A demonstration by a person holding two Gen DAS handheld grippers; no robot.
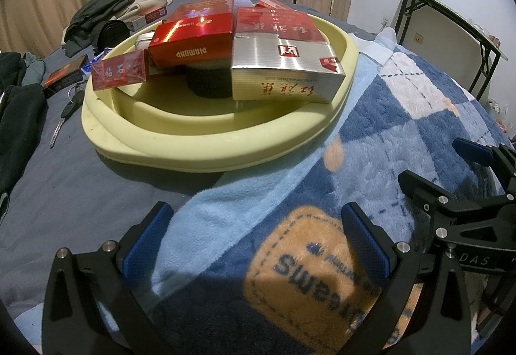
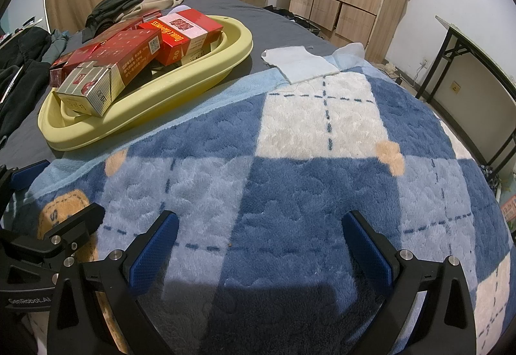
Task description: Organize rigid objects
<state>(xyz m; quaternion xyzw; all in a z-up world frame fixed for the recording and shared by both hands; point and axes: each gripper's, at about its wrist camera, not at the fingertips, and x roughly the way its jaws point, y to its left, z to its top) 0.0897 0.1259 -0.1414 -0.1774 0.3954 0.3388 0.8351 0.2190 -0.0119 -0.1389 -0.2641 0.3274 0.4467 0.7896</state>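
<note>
- The left gripper [image 1: 258,245] hangs low over the blue checked blanket [image 1: 371,135], its jaws spread wide with nothing between them.
- The right gripper [image 2: 259,253] is just beside it over the same blanket [image 2: 290,180], jaws likewise wide apart and holding nothing; its black frame shows at the right edge of the left wrist view.
- The pale yellow tray [image 1: 206,145] sits on the bed, on the grey sheet [image 1: 74,180], with its near right rim touching the light blue border of the blanket.
- In the tray the boxes are piled loosely: a silver and red carton [image 1: 283,64] at the front right, tilted, resting on a dark round thing [image 1: 209,84] beneath it.
- A red carton marked DIAMOND [image 1: 193,42] lies to its left, also propped up at an angle.
- A small red pack [image 1: 119,71] leans on the tray's left rim.
- From the right wrist view a red and white carton [image 2: 187,32] lies at the tray's far end.
- Outside the tray, toward the bed's left edge, lie a dark red pack [image 1: 64,74] and a key [image 1: 64,116] on the sheet.
- Dark clothes [image 1: 103,9] are heaped at the far left corner of the bed.
- A white cloth [image 2: 300,64] lies at the blanket's far edge.
</note>
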